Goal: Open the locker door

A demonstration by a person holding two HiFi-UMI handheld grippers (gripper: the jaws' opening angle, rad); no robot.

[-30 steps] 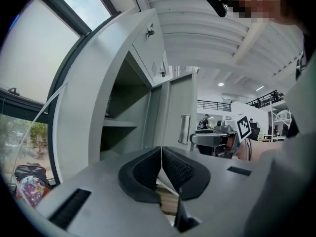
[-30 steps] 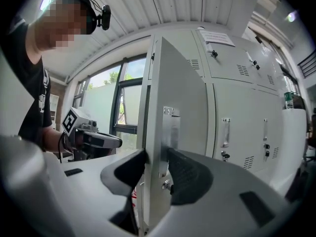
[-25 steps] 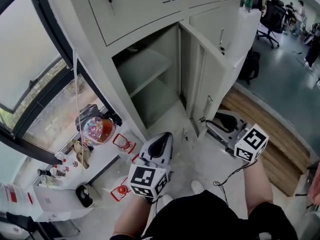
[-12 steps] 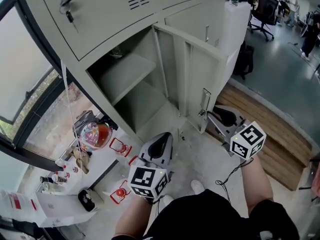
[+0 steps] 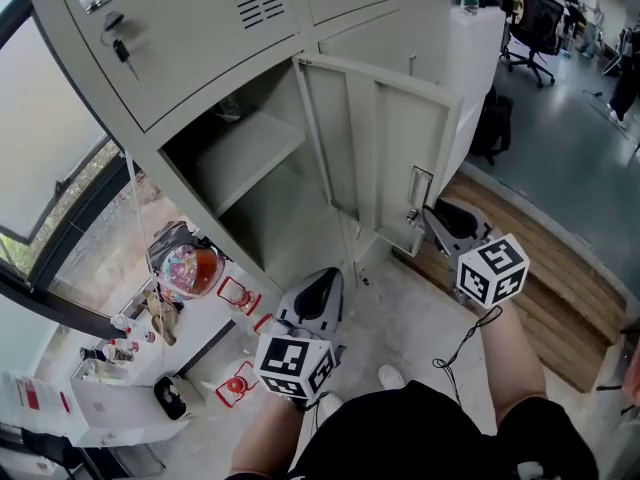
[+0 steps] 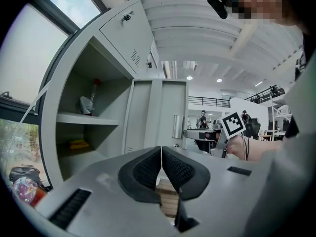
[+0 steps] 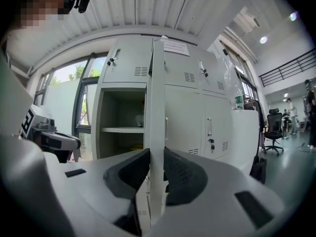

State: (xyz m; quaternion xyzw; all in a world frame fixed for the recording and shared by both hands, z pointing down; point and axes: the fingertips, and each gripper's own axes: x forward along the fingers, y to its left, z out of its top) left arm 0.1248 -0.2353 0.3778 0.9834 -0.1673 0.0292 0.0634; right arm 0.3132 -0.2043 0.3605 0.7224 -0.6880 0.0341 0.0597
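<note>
My right gripper has its jaws narrow. They have just been closing on the free edge of the pale grey metal locker door, and that thin edge now stands pinched between my dark ribbed pads. The door stands swung out from the tall grey steel locker, baring a grey inner shelf. My left gripper hangs low before the open compartment, apart from the door, jaws pressed together on nothing. A slatted wooden platform lies just beyond the door. A colourful round pouch sits by the window.
</note>
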